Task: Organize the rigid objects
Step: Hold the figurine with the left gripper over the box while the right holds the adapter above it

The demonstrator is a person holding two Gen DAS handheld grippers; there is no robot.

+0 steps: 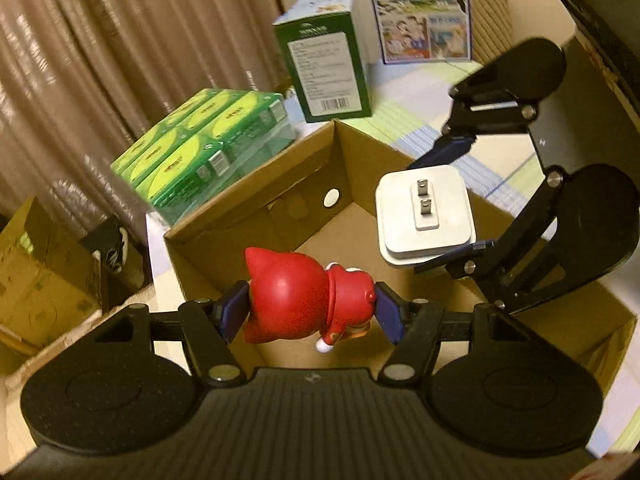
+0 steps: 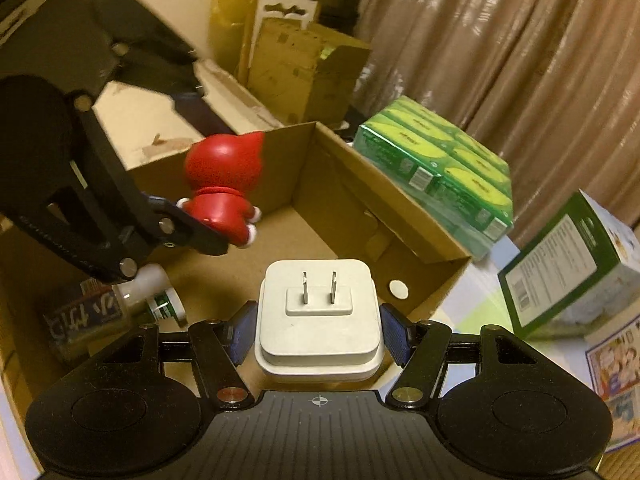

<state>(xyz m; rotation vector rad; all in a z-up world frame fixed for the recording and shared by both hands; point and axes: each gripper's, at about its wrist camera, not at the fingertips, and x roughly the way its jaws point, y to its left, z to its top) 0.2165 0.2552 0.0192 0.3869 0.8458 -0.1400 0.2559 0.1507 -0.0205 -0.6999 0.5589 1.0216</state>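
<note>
A: Nearest item, left wrist view: left gripper [image 1: 310, 314], blue pads pinching a red figurine [image 1: 308, 296] from both sides.

B: Orientation of the figurine?

A: Long axis runs across the jaws; pointed red head toward the left pad, white-cuffed limbs toward the right. Held above the open cardboard box [image 1: 256, 184], over its near end.

B: Next entry.

A: Right gripper [image 2: 318, 332], pads pressed on the two flanks of a white plug adapter [image 2: 318, 320]. Two flat metal prongs point forward, away from the camera, toward the box's far wall. Adapter hangs over the box interior.

B: Any writing on either?

A: None legible on figurine or adapter.

B: Contents already in the box?

A: Small bottle with a white cap and green label [image 2: 160, 300], lying on its side at the left end; beside it a dark packet with white script [image 2: 86, 316], not readable. Both partly hidden by the left gripper's arm.

B: Surroundings with labels?

A: Shrink-wrapped pack of green and yellow cartons [image 1: 200, 148], just beside the box wall; barcodes visible, brand text too small. Green-and-white carton [image 1: 324, 64], upright, with a white information panel and barcode, print unreadable. Blue-and-white milk carton [image 1: 422, 8], large Chinese characters appearing mirrored, cartoon panels below. Brown curtain [image 1: 100, 40] behind.
</note>
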